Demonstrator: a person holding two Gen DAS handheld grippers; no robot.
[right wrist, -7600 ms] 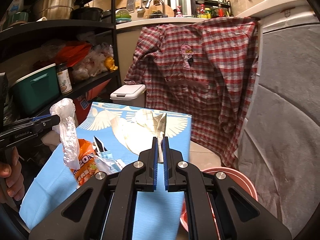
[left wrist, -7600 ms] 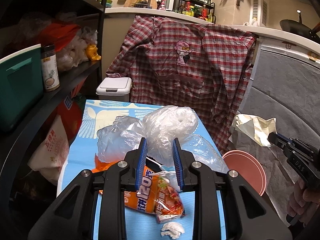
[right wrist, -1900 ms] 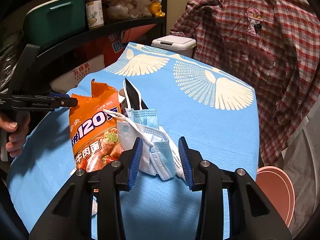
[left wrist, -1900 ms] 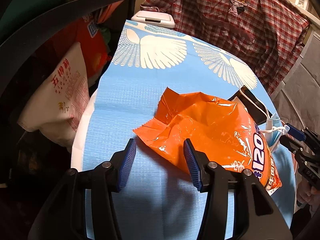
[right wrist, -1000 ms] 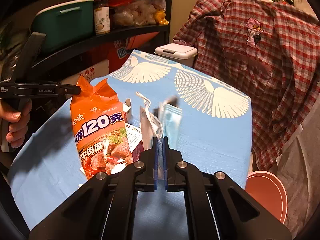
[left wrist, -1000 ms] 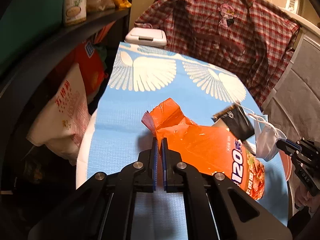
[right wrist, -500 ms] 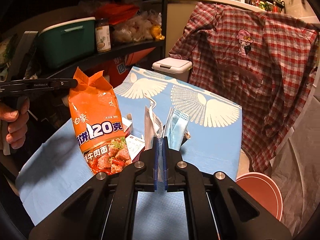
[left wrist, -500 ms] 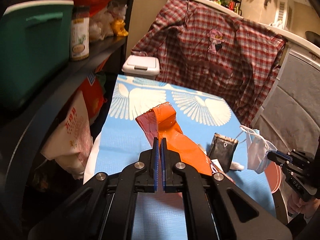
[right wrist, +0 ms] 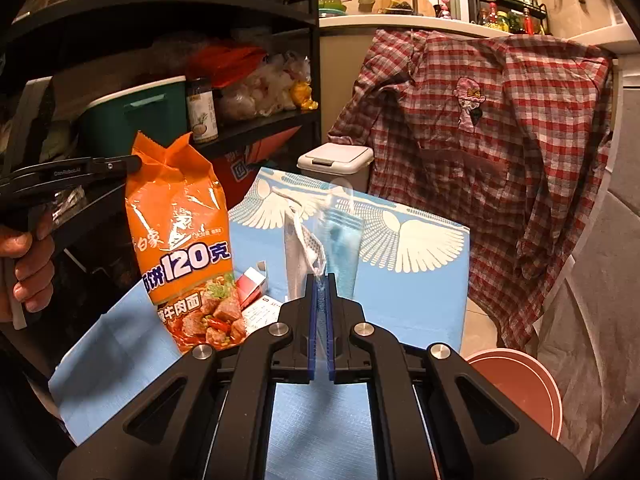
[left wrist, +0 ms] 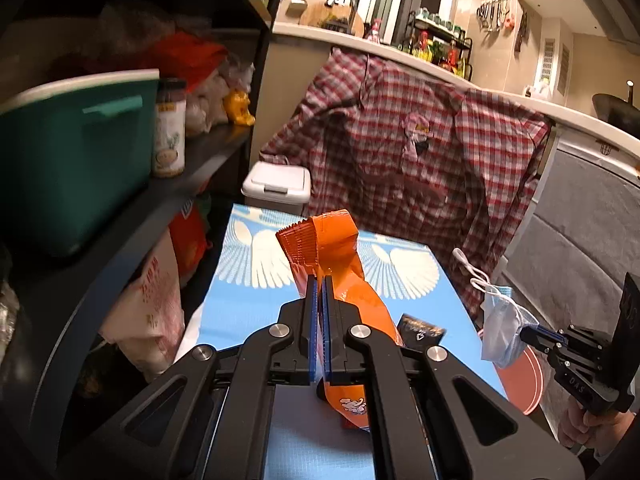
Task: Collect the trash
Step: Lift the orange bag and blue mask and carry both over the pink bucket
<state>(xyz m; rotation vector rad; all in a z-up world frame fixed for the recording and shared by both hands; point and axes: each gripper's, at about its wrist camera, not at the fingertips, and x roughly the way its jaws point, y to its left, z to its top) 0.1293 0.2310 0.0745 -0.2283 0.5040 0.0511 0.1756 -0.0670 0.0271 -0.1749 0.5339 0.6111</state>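
Left gripper (left wrist: 319, 280): fingers pinched tight on the top edge of an orange noodle packet (right wrist: 182, 240), which hangs clear above the table (right wrist: 420, 312). Packet front reads "120克" in large white figures, "牛肉面" below, over a picture of beef noodles. Right gripper (right wrist: 320, 280): fingers clamped on a blue-and-white face mask (right wrist: 320, 240), lifted off the table. A black sachet (left wrist: 421, 330) and a small red-and-white box (right wrist: 252, 284) lie on the table. The right gripper's side carries the letters "DAS".
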